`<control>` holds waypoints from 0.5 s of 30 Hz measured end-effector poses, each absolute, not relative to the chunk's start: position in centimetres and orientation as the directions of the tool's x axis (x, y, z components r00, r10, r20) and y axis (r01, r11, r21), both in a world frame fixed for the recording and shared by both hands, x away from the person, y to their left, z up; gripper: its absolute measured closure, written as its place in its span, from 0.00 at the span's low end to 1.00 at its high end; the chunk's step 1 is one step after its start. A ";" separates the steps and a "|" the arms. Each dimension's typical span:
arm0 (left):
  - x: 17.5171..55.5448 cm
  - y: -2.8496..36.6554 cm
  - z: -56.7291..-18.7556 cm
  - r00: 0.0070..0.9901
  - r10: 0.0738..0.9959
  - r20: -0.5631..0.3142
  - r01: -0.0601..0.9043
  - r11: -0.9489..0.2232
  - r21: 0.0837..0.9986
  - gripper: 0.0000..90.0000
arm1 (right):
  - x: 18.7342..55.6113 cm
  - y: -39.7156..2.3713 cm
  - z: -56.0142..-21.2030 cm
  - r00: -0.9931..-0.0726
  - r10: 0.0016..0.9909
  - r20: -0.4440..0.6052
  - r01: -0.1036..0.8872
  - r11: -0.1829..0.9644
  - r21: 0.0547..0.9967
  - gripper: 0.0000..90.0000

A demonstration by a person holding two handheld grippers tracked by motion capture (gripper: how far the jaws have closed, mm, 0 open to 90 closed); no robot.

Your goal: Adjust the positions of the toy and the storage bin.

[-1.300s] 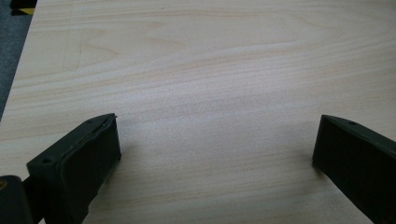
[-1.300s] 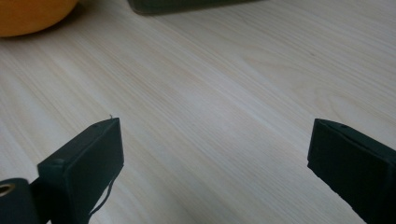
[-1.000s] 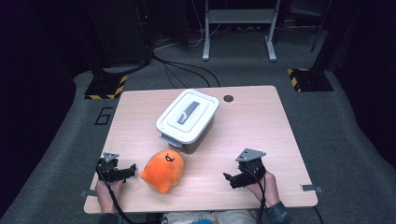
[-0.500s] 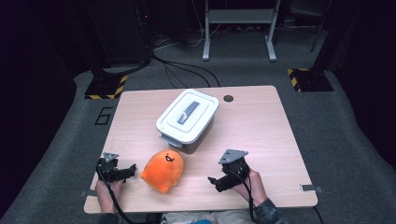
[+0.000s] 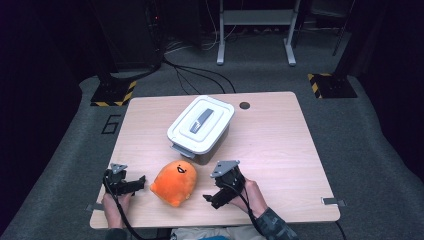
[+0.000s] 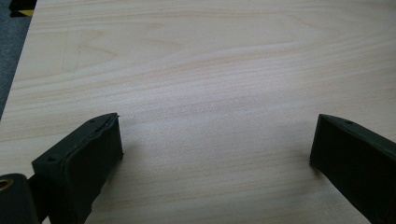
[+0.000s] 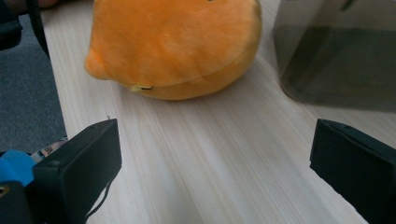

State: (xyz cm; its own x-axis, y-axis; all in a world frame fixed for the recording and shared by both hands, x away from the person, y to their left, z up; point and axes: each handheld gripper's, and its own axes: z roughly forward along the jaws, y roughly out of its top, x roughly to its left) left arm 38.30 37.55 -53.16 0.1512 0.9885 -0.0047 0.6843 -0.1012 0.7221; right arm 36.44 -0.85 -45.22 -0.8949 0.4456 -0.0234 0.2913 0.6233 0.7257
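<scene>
Orange plush, a rounded soft toy with a smiling face, lies near the table's six o'clock edge, just in front of the white-lidded grey plastic box. The right gripper sits at the toy's three o'clock, jaws spread wide and empty; in the right gripper view the plush lies ahead, off-centre. The left gripper, at its nine o'clock, is likewise wide open over bare pale wood table. A one-sided pinch would likely squash and roll the toy away; a low approach could shove it against the box.

Right tongs moved left, closer to orange plush.
</scene>
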 end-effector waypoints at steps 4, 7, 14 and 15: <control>38.3 37.6 -53.1 0.154 0.988 -0.005 0.685 -0.103 0.722 0.03 | 36.8 0.6 -45.6 -0.909 0.416 -0.014 0.282 0.639 0.715 0.00; 38.3 37.6 -53.1 0.154 0.988 -0.005 0.684 -0.103 0.722 0.03 | 36.9 1.7 -45.6 -0.916 0.401 -0.013 0.268 0.636 0.724 0.00; 38.3 37.6 -53.2 0.155 0.988 -0.002 0.681 -0.105 0.725 0.03 | 36.9 3.9 -45.2 -0.930 0.367 -0.029 0.228 0.637 0.736 0.00; 38.3 37.6 -53.2 0.156 0.988 -0.003 0.680 -0.106 0.725 0.03 | 37.0 4.7 -44.9 -0.930 0.365 -0.041 0.217 0.635 0.742 0.00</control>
